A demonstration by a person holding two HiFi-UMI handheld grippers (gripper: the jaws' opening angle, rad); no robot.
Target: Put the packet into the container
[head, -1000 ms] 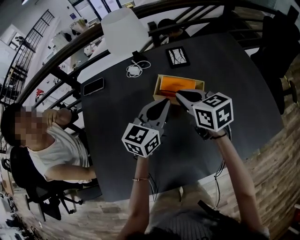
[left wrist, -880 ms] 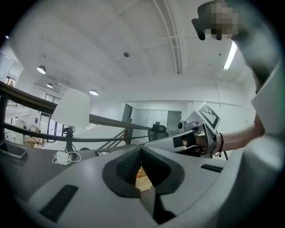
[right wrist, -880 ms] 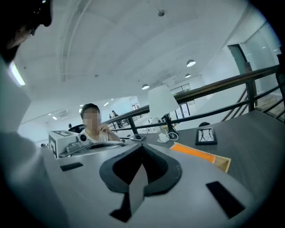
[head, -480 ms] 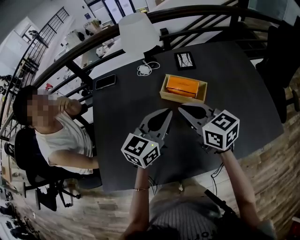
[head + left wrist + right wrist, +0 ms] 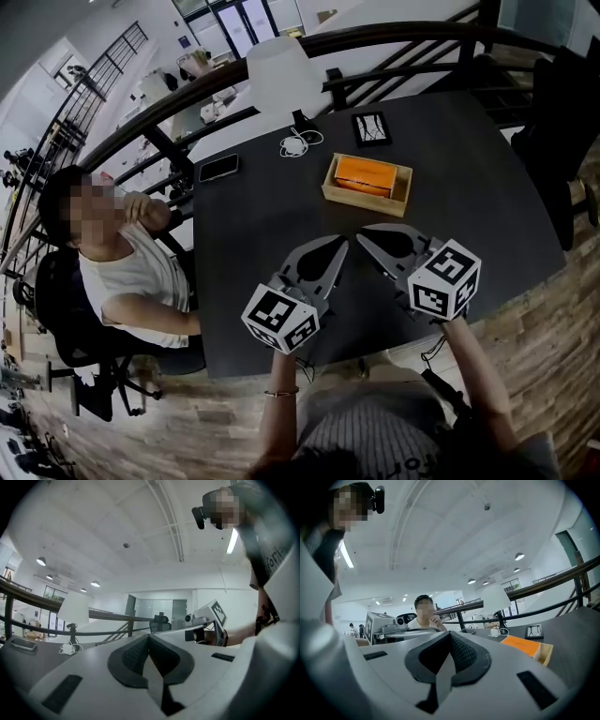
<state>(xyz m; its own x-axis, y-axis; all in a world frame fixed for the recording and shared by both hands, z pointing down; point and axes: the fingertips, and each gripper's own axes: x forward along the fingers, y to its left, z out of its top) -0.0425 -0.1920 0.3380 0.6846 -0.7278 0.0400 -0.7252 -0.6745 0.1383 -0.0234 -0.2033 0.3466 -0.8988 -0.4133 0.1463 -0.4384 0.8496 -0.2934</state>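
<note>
An orange packet (image 5: 366,173) lies inside the shallow wooden container (image 5: 368,197) on the dark table; the right gripper view also shows the packet (image 5: 521,645) in the container (image 5: 546,653). My left gripper (image 5: 341,244) is held near the table's front, well short of the container, its jaws shut with nothing between them. My right gripper (image 5: 363,231) is beside it, tips close to the left one's, also shut and empty. In the left gripper view the pads (image 5: 140,649) meet, and the right gripper (image 5: 210,619) shows past them.
A phone (image 5: 217,168), a white charger with its cable (image 5: 298,142), a white lamp (image 5: 284,75) and a black framed square (image 5: 372,128) sit at the table's far side. A person (image 5: 117,272) sits at the left edge. A railing runs behind the table.
Both grippers have drawn back from the container toward me and risen a little. The right gripper's tips were at the container's front edge a second ago; now they are well apart from it.
</note>
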